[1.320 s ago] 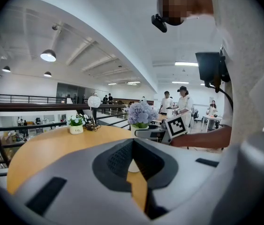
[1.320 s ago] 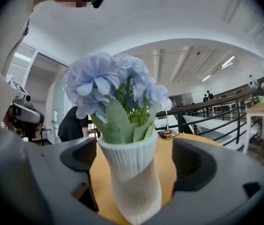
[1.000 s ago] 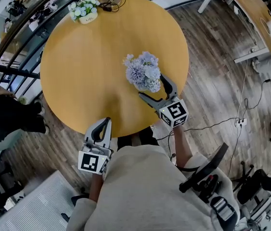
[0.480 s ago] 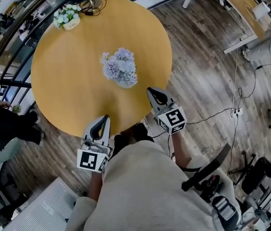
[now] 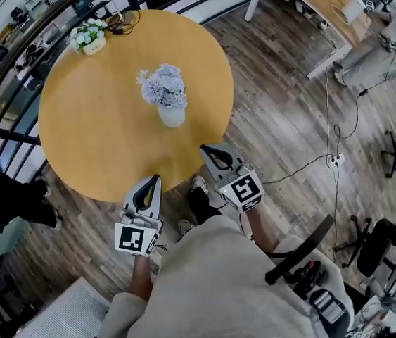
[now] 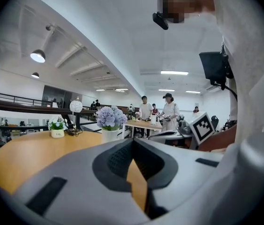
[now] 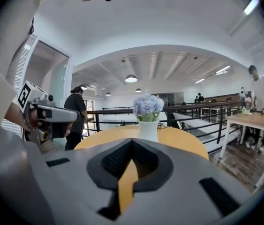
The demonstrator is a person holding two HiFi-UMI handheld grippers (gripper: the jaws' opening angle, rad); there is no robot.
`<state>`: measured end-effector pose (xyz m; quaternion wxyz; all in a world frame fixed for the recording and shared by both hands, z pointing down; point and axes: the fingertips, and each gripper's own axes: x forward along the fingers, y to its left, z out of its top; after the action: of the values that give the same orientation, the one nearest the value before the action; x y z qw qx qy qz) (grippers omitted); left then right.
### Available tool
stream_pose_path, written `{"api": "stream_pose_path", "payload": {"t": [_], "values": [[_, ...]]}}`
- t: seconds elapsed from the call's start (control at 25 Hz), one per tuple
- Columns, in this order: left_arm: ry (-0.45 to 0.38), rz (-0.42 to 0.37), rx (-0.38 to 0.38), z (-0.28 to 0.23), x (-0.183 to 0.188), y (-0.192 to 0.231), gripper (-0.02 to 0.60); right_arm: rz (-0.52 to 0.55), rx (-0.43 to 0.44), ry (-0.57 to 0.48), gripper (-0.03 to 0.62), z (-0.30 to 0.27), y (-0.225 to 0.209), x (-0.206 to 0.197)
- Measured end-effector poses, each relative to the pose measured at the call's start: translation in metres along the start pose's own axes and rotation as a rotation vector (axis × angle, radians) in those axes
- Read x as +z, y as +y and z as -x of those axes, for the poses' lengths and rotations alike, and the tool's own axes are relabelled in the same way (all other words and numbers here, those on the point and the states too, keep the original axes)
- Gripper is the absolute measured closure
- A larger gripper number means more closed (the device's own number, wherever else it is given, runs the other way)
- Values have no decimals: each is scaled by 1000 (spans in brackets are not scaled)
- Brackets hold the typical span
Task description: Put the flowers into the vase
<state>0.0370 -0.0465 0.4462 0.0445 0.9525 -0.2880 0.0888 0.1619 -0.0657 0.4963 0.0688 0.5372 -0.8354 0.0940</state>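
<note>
The round table (image 5: 99, 139) has a smooth, honey-coloured wooden top. The vase (image 5: 171, 115), plain white and slightly tapered, stands upright near the table's middle. The flowers (image 5: 162, 86) sit in it as a fluffy, rounded cluster of pale lilac heads. Both tools are hard grey plastic with ribbed black pads. The left gripper (image 5: 153, 182) and right gripper (image 5: 208, 151) hang at the table's near edge, well apart from the vase, each with jaws pressed together on nothing. Only the head view shows the table's full circle and the plank floor (image 5: 282, 118). The right gripper view adds green leaves (image 7: 147, 117) under the blooms and a black railing (image 7: 207, 112) behind. The left gripper view shows a pot (image 6: 57, 133) of white flowers and people (image 6: 169, 109) beyond.
</note>
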Motion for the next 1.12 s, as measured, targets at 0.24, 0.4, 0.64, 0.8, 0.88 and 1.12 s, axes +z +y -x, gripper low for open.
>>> {"api": "stream_pose_path", "payload": {"t": [0.24,0.4,0.64,0.8,0.88,1.12], "values": [[-33,-1,30,61,-21,-21,574,2,32,18,586,27,67,-22],[-67,10,44,106,-24,-35,574,8,55,-6,586,48,118,-14],[-98,13,36,136,-21,-72,574,58,44,-22,586,88,148,-6],[-106,12,22,136,-22,-91,574,68,29,-35,586,108,145,-5],[-104,14,14,135,-22,-98,574,76,18,-38,586,117,144,-4],[-106,8,3,131,-19,-122,574,93,-4,-56,588,145,138,3]]}}
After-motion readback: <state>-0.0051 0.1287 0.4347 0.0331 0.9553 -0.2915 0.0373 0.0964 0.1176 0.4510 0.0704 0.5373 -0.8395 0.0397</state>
